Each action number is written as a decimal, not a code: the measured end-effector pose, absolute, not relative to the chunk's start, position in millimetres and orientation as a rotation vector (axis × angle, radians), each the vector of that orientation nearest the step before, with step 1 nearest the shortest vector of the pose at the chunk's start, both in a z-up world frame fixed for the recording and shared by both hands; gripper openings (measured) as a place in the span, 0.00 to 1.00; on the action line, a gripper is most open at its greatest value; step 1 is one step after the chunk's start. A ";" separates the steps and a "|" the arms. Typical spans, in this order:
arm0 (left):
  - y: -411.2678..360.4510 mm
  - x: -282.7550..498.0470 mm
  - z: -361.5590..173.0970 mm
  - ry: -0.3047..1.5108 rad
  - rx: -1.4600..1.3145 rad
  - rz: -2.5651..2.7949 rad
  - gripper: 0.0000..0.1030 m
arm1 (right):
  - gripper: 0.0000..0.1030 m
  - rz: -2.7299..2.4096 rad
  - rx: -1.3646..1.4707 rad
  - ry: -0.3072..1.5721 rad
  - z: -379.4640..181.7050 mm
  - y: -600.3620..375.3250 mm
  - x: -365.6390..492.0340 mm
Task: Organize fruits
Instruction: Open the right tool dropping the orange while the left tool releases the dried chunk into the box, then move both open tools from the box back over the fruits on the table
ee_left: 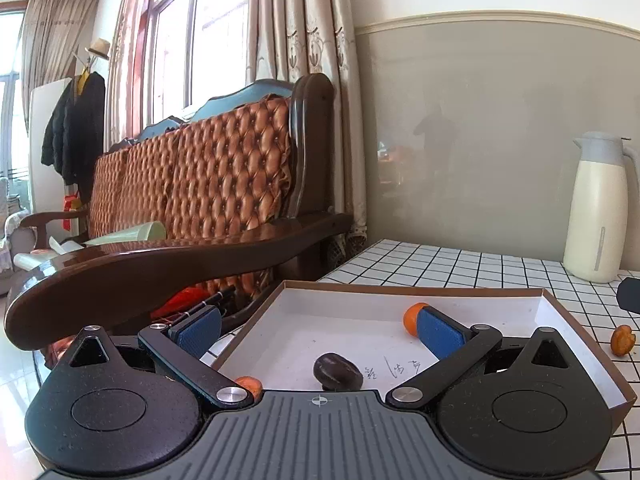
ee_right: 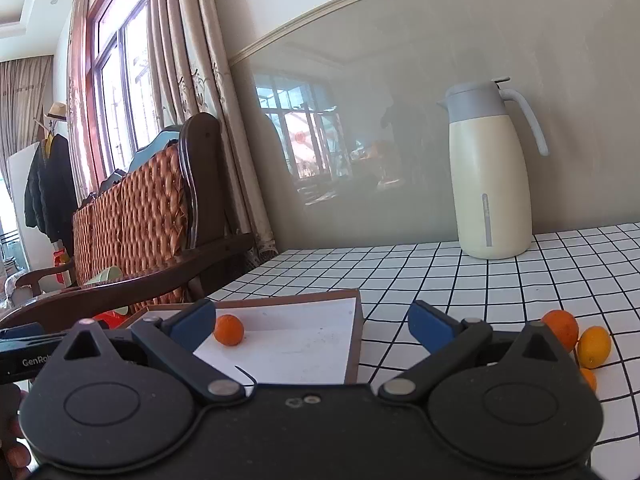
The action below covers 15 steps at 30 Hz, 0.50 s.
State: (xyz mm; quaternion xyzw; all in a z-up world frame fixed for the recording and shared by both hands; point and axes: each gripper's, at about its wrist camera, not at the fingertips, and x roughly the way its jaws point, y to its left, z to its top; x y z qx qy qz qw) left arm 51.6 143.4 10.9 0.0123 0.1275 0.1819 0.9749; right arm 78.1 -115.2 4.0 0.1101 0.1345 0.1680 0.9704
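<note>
A shallow brown cardboard box [ee_left: 576,328] with a white floor lies on the checked tabletop. In it are a small orange [ee_left: 412,316], a dark brown fruit [ee_left: 336,370] and another orange piece [ee_left: 250,384] half hidden by my left gripper. My left gripper [ee_left: 320,330] hangs open over the box, holding nothing. In the right wrist view the box [ee_right: 358,336] holds one orange [ee_right: 229,330]. My right gripper [ee_right: 312,326] is open and empty above the box's right edge. Three small oranges [ee_right: 594,346] lie on the table to its right.
A cream thermos jug [ee_right: 490,184] stands at the back by the grey wall. One orange piece [ee_left: 622,340] lies on the cloth right of the box. A dark wooden sofa [ee_left: 180,256] with a tufted orange cushion borders the table's left side.
</note>
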 end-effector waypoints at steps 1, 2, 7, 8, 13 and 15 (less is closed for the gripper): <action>139.9 51.6 11.5 0.254 0.033 0.361 1.00 | 0.94 0.341 0.219 0.266 4.5 -116.8 76.1; 136.3 51.5 12.0 0.250 0.040 0.355 1.00 | 0.94 0.341 0.216 0.263 4.9 -119.0 74.3; 119.0 52.0 14.2 0.239 0.060 0.312 1.00 | 0.94 0.332 0.195 0.248 7.1 -128.7 69.1; 115.7 52.0 14.7 0.237 0.063 0.304 1.00 | 0.94 0.329 0.190 0.247 7.6 -131.1 67.9; 99.2 53.6 15.2 0.237 0.078 0.270 1.00 | 0.94 0.323 0.192 0.245 10.3 -144.1 62.1; 92.9 54.3 15.0 0.235 0.083 0.257 1.00 | 0.94 0.318 0.190 0.244 11.5 -149.9 58.5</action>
